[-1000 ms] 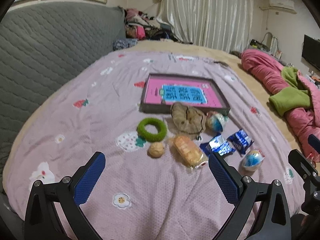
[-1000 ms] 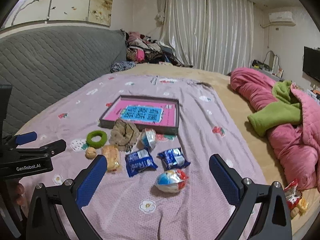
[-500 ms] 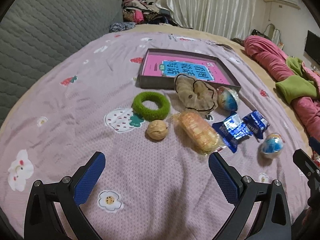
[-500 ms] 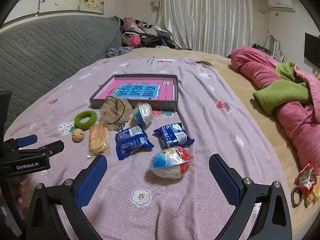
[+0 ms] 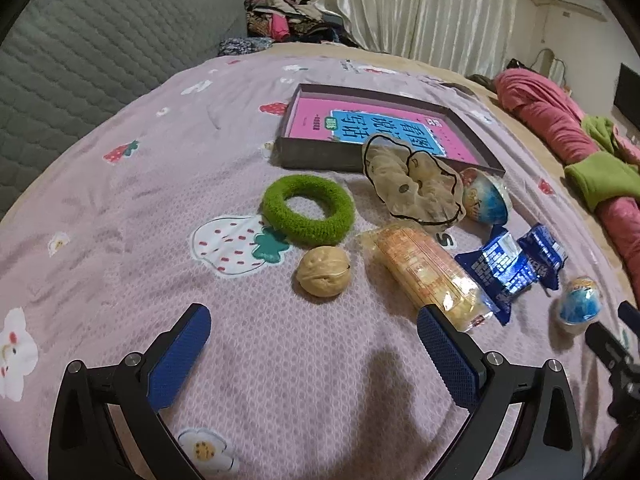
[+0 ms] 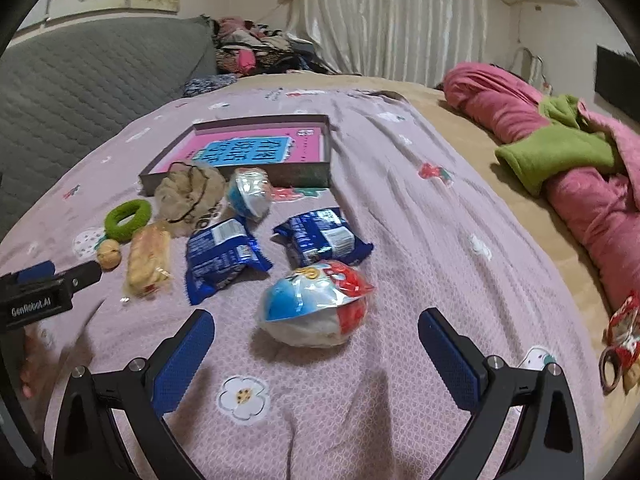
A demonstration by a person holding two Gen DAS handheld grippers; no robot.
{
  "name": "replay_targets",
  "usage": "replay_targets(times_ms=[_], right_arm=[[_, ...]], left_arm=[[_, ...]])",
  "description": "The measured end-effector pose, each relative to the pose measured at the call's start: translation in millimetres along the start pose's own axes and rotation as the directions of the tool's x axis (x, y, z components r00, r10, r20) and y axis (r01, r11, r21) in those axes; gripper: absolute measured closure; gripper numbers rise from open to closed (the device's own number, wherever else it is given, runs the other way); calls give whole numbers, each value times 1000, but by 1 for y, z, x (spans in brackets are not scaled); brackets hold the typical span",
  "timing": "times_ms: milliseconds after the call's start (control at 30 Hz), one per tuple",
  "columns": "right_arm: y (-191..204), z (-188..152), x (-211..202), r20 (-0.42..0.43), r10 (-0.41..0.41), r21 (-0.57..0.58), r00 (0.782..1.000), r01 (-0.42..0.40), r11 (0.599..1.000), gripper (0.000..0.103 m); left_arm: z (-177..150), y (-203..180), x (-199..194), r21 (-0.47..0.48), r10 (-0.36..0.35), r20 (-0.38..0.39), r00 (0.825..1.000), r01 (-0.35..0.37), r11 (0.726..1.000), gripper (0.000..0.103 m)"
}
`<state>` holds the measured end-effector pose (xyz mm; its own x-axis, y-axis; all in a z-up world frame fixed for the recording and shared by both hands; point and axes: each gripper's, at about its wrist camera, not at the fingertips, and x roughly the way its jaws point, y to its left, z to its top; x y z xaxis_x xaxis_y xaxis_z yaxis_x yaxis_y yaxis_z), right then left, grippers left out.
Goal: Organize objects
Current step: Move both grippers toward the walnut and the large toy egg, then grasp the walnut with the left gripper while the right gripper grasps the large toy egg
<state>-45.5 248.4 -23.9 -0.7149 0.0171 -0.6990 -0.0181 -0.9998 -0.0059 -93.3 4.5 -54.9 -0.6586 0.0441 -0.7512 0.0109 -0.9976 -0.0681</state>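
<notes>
Nothing looks sorted yet: every loose item lies on the bed [image 5: 120, 208] in front of the tray [image 5: 320, 156], which holds only a pink book [image 5: 384, 128], so by my reading the whole job is still ahead. Going left to right in the left wrist view, there is one green ring [image 5: 308, 210] with one walnut [image 5: 323, 271] just below it, one beige scrunchie [image 5: 412, 184] resting against the tray's near wall, one cracker pack [image 5: 428, 272], two blue packets [image 5: 500, 268] side by side, and two egg-shaped foil snacks, one [image 5: 486, 198] by the tray's right corner and one [image 5: 580, 300] at the far right of the row. The left gripper [image 5: 314, 332] has its fingers wide and empty, hanging just short of the walnut. The right gripper [image 6: 316, 338] is likewise spread wide and holds nothing, with the nearer egg snack [image 6: 316, 304] lying between its fingers but not touched. Eight loose things remain to be placed.
</notes>
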Motion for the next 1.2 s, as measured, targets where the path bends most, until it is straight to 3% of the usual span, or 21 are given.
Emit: replay_targets(times_ms=[567,600,667,733,967,1100,1200], right_arm=[[-3,7,38,-58,-33,39,998,36,999,0],[-2,8,38,-57,-34,36,998,36,999,2],[-1,8,40,-57,-45,26,997,46,999,4],[0,8,42,-61,-58,17,996,59,998,5],[2,8,51,-82,-39,24,996,42,999,8],[2,7,54,-87,-35,35,996,38,999,22],[2,5,56,-94,-30,33,995,33,999,31]], left_arm=[[11,9,36,-15,17,-29,999,-17,1000,8],[11,9,37,-16,15,-32,999,-16,1000,10],[11,8,38,-16,1,-37,999,-2,1000,29],[11,6,41,-21,-8,-46,999,7,1000,38],[13,1,44,-28,-27,-38,999,26,999,38],[14,0,46,-30,-24,-37,999,23,999,40],[15,-1,48,-31,-20,-37,999,19,999,51]])
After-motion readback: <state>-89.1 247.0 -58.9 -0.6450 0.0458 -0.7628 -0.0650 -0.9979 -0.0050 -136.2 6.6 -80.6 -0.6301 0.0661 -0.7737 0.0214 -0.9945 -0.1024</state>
